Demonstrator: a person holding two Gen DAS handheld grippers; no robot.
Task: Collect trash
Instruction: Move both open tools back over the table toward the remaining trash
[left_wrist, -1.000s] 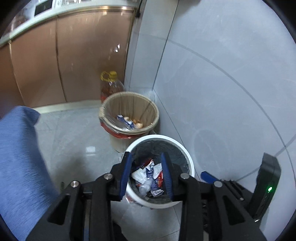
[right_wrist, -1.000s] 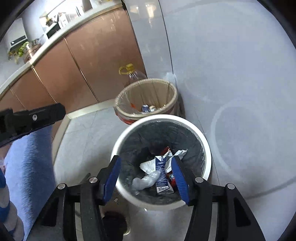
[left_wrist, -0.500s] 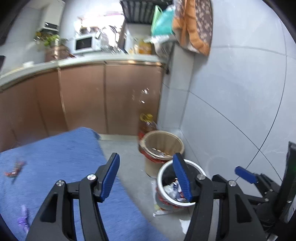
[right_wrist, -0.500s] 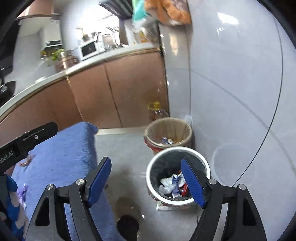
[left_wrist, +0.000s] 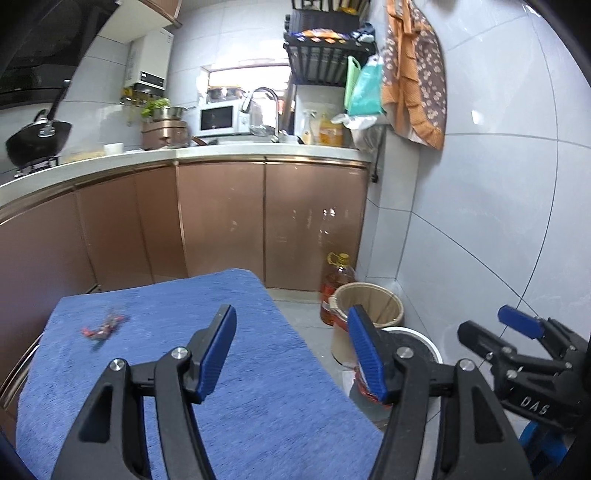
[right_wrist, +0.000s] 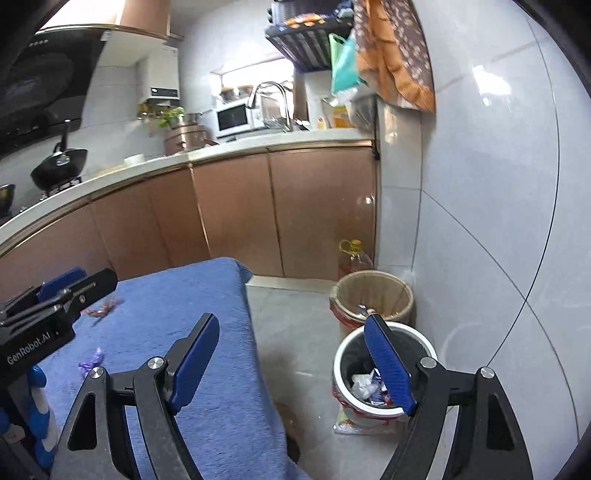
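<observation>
A: Left gripper: jaws opening, nothing between. Right gripper: spread, empty.

B: Red wrapper seen on the blue cloth, left of centre. White bin, lower right, filled with trash.

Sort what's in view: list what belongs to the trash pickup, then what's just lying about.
Belongs to the job:
- red wrapper on the blue cloth
- purple wrapper on the same cloth
- white bin holding trash
- lined tan bin behind it

Just lying about:
- oil bottle
- wok
- microwave
- hanging apron
</observation>
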